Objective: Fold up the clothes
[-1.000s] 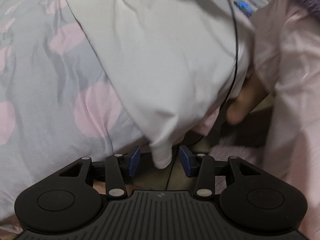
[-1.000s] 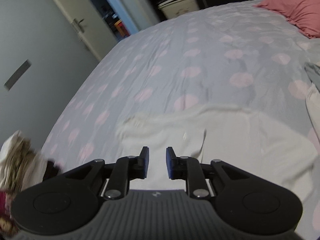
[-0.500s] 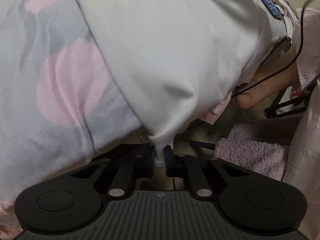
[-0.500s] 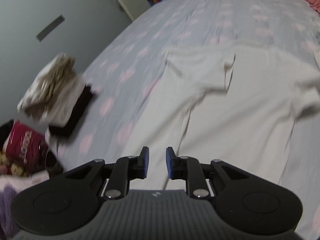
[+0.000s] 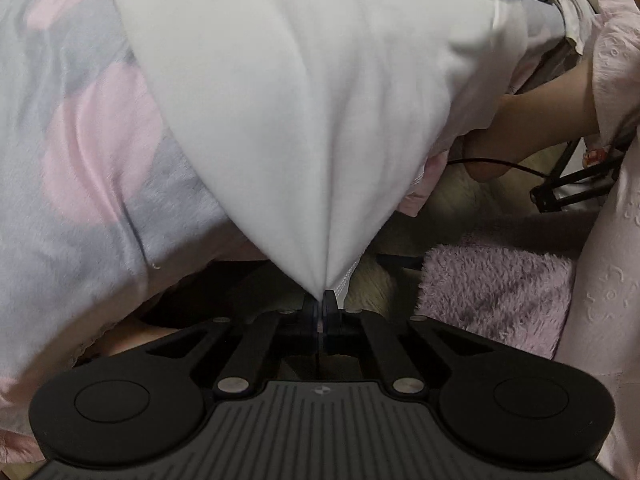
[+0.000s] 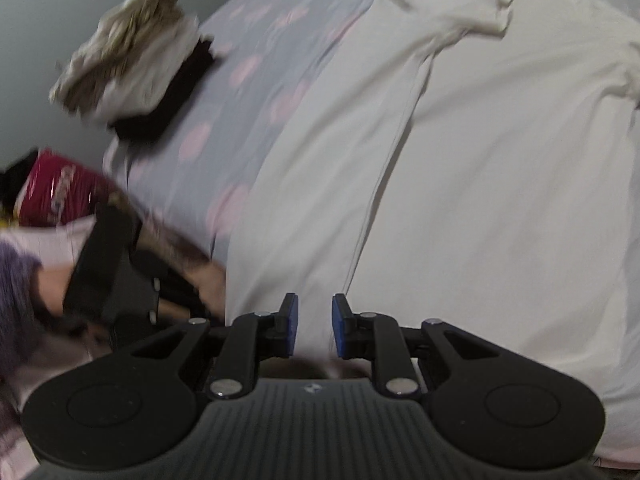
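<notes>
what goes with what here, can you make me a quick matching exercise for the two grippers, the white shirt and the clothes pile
Column one:
1. left gripper
2. right gripper
3. white shirt
4. clothes pile

Column two:
a. open, above the shirt's near edge
b. spread on the dotted bedspread
c. shut on a corner of the shirt
d. heaped near the bed's far left edge

Pairs: 1-c, 2-a, 3-b, 4-d

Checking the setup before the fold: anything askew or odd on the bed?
One sleeve of the white shirt is bunched and crumpled near its top, not lying flat. A messy pile of clothes sits at the bed's corner. The left gripper pinches a shirt corner; the right gripper is open.
</notes>
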Available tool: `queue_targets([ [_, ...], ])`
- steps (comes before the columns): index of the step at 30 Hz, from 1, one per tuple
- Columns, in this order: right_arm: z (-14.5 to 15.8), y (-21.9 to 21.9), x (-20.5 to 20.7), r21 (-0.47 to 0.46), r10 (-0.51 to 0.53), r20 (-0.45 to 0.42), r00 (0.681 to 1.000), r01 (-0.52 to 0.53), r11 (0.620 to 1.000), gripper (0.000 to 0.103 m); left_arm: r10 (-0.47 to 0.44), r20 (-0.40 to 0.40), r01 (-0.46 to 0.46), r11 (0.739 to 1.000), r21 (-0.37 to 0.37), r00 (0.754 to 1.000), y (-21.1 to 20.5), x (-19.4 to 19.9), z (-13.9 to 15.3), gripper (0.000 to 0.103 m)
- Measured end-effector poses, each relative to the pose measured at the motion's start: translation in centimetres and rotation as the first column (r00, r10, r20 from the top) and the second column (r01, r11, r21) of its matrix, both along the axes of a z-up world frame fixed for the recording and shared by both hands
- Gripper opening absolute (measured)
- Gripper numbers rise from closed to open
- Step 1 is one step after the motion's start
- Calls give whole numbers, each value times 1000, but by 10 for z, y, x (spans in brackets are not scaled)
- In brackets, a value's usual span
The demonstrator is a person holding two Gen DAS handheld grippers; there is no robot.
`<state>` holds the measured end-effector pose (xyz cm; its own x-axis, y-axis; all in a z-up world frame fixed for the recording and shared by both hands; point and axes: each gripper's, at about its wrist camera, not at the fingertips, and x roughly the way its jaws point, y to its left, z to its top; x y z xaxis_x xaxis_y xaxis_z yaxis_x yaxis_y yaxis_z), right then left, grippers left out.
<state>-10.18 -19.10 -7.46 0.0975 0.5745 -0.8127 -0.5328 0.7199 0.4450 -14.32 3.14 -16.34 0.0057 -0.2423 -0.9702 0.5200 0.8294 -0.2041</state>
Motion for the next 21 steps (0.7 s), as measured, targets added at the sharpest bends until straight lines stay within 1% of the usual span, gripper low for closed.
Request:
queue_targets([
  [3, -14, 11, -7, -22, 49, -17, 999, -49, 999, 21, 11, -5, -11, 1000, -2, 1000, 0, 0, -1, 0],
  [5, -21, 19, -11, -28, 72, -18, 997, -72, 997, 19, 17, -15, -17, 1000, -5, 1000, 0, 1, -2, 0],
  [8, -29, 29, -14, -53, 98, 8, 995, -98, 994, 19, 37, -22, -37, 999, -2, 999, 3, 4, 1, 2],
  [11, -38, 33, -13, -83, 116, 14, 993, -114, 990, 19, 71, -6, -71, 997, -3, 997, 10, 8, 10, 12],
  [13, -44, 33, -11, -104, 118, 1, 993, -117, 988, 19, 93, 16, -93, 996, -16, 995, 14, 11, 17, 18],
  [15, -46, 33, -9, -119, 112, -11, 994, -112, 987, 19, 112, 42, -111, 993, -31, 993, 18, 14, 27, 21],
  [19, -38, 26, -2, -87, 73, -29, 997, -76, 993, 22, 144, 85, -138, 988, -70, 986, 24, 23, 46, 28],
  [21, -29, 20, 3, -60, 46, -25, 999, -47, 997, 25, 156, 106, -147, 985, -86, 982, 26, 28, 55, 29],
])
